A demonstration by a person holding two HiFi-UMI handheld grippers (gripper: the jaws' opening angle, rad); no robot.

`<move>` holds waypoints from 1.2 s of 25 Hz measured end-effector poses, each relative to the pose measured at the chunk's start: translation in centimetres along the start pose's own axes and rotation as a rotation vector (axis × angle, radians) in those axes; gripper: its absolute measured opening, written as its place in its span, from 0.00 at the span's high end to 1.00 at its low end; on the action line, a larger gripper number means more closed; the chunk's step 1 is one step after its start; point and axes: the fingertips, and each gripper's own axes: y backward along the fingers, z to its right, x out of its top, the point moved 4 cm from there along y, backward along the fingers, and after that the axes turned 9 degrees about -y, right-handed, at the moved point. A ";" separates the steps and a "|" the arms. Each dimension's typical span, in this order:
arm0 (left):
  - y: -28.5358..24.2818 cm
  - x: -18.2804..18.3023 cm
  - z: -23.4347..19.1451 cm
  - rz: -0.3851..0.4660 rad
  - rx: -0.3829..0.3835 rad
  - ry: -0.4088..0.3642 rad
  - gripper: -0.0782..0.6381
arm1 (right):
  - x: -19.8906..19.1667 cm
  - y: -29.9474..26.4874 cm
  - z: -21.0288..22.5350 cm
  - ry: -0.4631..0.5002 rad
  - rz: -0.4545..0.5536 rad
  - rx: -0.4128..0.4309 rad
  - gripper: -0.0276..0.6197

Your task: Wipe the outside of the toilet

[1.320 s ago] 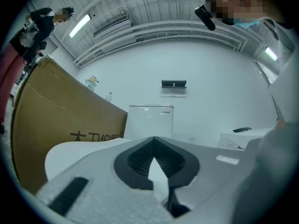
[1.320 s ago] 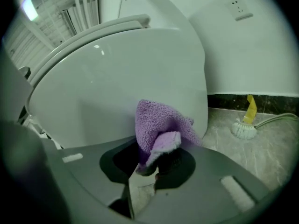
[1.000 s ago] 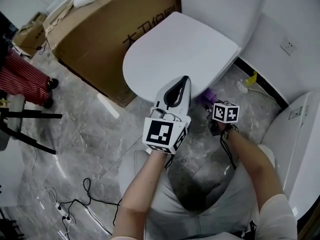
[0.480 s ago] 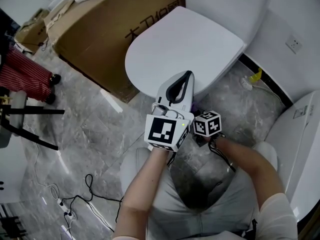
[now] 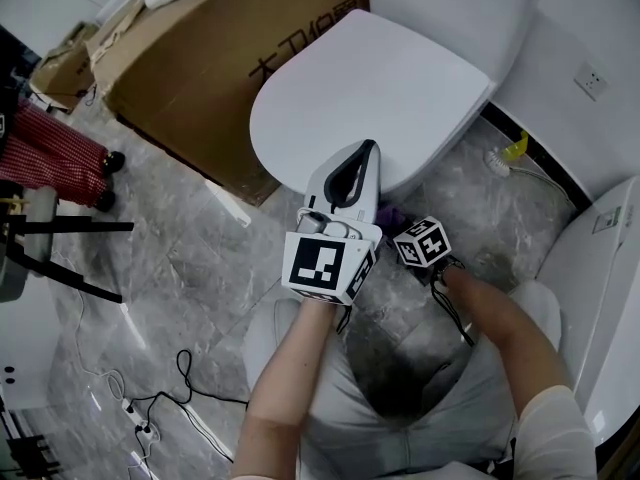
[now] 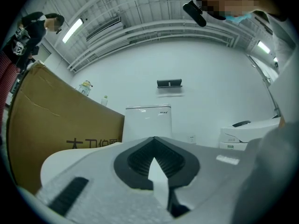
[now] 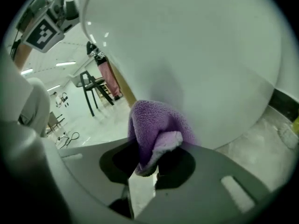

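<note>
Purple fluffy cloth (image 7: pixel 156 125) is pinched in my right gripper (image 7: pixel 148 167) and pushed up against the curved outside of the white ceramic toilet (image 7: pixel 187 45) bowl, low down under the closed lid, so the cloth is touching the porcelain. My left gripper (image 6: pixel 154 146) has its jaws pressed together with nothing in them. It's up over the front edge of the lid, and I can't tell if it's actually touching. Big brown cardboard box (image 5: pixel 200 58) sits just beside the toilet on my left, on the grey marble floor (image 5: pixel 190 258).
</note>
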 end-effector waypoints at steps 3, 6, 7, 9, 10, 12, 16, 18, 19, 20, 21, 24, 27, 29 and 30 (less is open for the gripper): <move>0.0 0.0 -0.2 0.003 0.018 0.018 0.88 | 0.2 1.6 5.6 -0.079 -0.012 -0.129 0.83; 0.1 0.0 -0.6 0.004 0.034 0.037 0.88 | 1.0 4.1 10.6 -0.142 0.001 -0.270 0.83; 0.1 0.0 -0.6 0.002 0.036 0.038 0.88 | 1.4 5.2 12.2 -0.168 0.025 -0.327 0.83; 0.0 0.0 -0.4 -0.006 0.030 0.023 0.88 | 2.4 7.6 15.4 -0.235 0.094 -0.448 0.83; 0.0 -0.1 -0.2 -0.011 0.025 0.009 0.88 | 2.9 8.7 16.9 -0.270 0.129 -0.507 0.83; 0.0 -0.1 0.0 -0.024 0.013 -0.030 0.88 | 3.6 10.7 19.2 -0.331 0.190 -0.609 0.83; 0.0 -0.5 0.8 -0.043 0.005 -0.114 0.88 | 3.4 12.9 22.8 -0.404 0.266 -0.728 0.83; 0.1 -0.5 0.8 -0.034 0.009 -0.126 0.88 | 3.3 12.9 23.1 -0.425 0.273 -0.736 0.83; 0.2 -0.4 0.7 -0.026 0.013 -0.116 0.88 | 3.4 12.7 23.0 -0.430 0.269 -0.726 0.83; 0.3 -0.4 0.5 -0.020 0.019 -0.100 0.88 | 3.4 12.2 22.8 -0.427 0.261 -0.709 0.83; 0.4 -0.4 0.3 -0.017 0.026 -0.085 0.88 | 3.5 11.5 22.6 -0.416 0.250 -0.685 0.83; 0.4 -0.4 0.1 -0.016 0.039 -0.065 0.88 | 4.3 9.3 20.5 -0.344 0.213 -0.559 0.83; 0.5 -0.4 0.1 -0.017 0.025 -0.055 0.88 | 4.6 6.6 17.7 -0.248 0.179 -0.438 0.83; 0.6 -0.4 -0.2 -0.011 0.026 -0.035 0.88 | 4.5 5.5 16.5 -0.237 0.195 -0.422 0.83; 0.7 -0.4 -0.3 -0.008 0.031 -0.023 0.88 | 4.3 5.2 16.0 -0.243 0.210 -0.419 0.83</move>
